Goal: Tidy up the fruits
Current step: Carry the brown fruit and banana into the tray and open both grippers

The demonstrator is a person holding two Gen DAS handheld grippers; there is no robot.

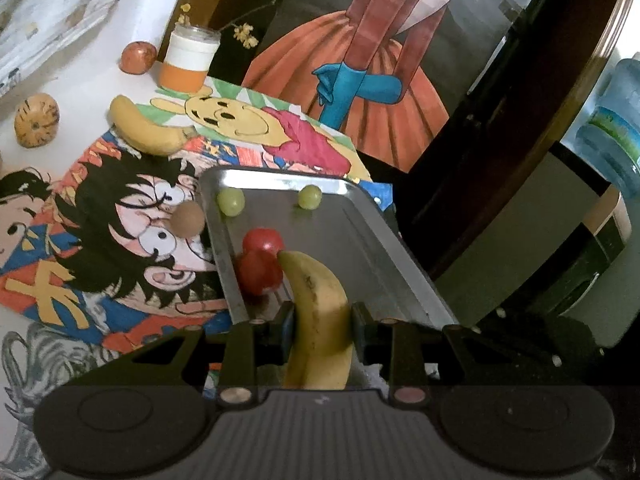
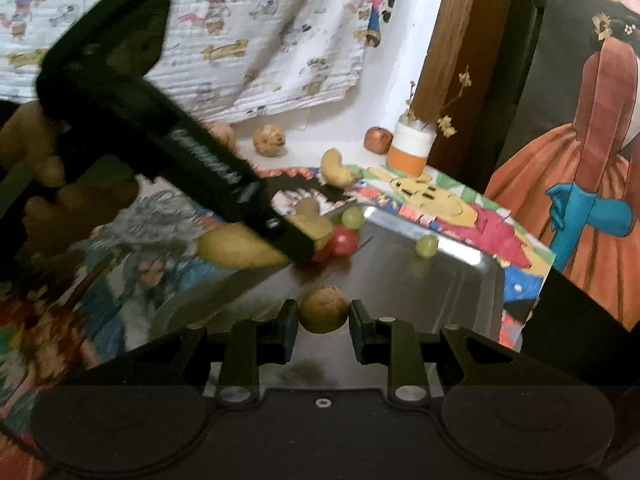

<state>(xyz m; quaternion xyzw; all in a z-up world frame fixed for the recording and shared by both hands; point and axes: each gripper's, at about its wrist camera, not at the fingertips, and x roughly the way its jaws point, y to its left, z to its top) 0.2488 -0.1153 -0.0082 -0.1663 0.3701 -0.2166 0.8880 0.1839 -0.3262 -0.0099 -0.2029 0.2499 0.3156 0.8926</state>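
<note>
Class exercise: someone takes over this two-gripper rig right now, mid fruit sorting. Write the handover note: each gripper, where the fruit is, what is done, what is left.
Left gripper: shut on a banana, held over the near end of the metal tray.
Right gripper: a small brown round fruit sits between its fingers over the tray; whether they are clamped on it, I cannot tell.
Done, in the tray: two green grapes and two red tomatoes.
Left, still on the table: a second banana, a striped melon-like fruit, a red apple beside the jar.
</note>
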